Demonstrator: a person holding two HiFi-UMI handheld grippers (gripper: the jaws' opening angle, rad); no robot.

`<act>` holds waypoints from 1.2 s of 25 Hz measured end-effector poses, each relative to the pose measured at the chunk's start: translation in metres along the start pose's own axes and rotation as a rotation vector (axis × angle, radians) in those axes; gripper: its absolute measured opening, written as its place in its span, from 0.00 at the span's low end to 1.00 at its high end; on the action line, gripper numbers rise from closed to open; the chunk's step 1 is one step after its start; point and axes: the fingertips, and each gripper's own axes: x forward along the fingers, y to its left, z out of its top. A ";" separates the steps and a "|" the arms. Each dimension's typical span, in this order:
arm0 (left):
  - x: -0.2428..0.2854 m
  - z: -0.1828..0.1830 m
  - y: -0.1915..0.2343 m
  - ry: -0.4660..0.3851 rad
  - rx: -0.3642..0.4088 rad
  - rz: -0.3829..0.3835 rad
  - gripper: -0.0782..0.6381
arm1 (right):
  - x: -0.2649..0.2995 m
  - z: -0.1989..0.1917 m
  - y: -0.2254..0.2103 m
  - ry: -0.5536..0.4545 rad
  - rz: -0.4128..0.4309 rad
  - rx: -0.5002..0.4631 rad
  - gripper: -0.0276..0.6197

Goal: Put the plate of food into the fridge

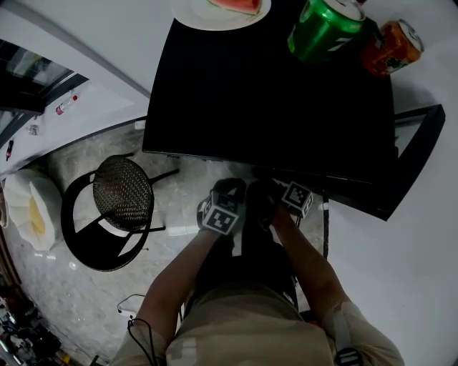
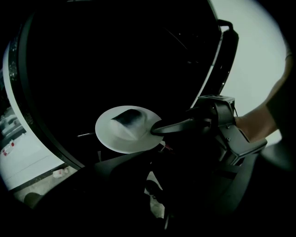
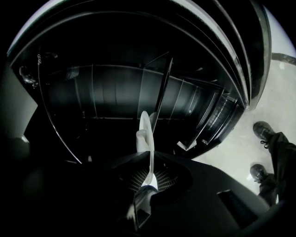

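In front of the open black fridge (image 1: 272, 93), the left claw (image 1: 227, 191) has its jaws apart and holds nothing. The right claw (image 3: 149, 156) is clamped on the rim of a white plate (image 2: 118, 139) bearing a piece of food (image 2: 128, 119), inside the dark fridge. On the fridge top stand a green can (image 1: 322, 28), an orange can (image 1: 390, 46) and a second plate (image 1: 215, 17).

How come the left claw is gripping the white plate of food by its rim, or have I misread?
Misread: the right claw is gripping the white plate of food by its rim. The right gripper view shows the plate edge-on between that claw's jaws.
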 end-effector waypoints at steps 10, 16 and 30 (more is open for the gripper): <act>0.010 -0.001 0.007 0.007 -0.019 0.014 0.13 | 0.007 -0.006 0.000 0.050 -0.027 -0.050 0.09; 0.013 0.005 0.008 0.005 -0.054 0.011 0.13 | 0.006 -0.013 0.006 0.116 -0.019 -0.112 0.09; 0.018 0.011 0.018 -0.013 -0.101 0.029 0.13 | -0.009 -0.036 0.008 0.230 -0.043 -0.260 0.15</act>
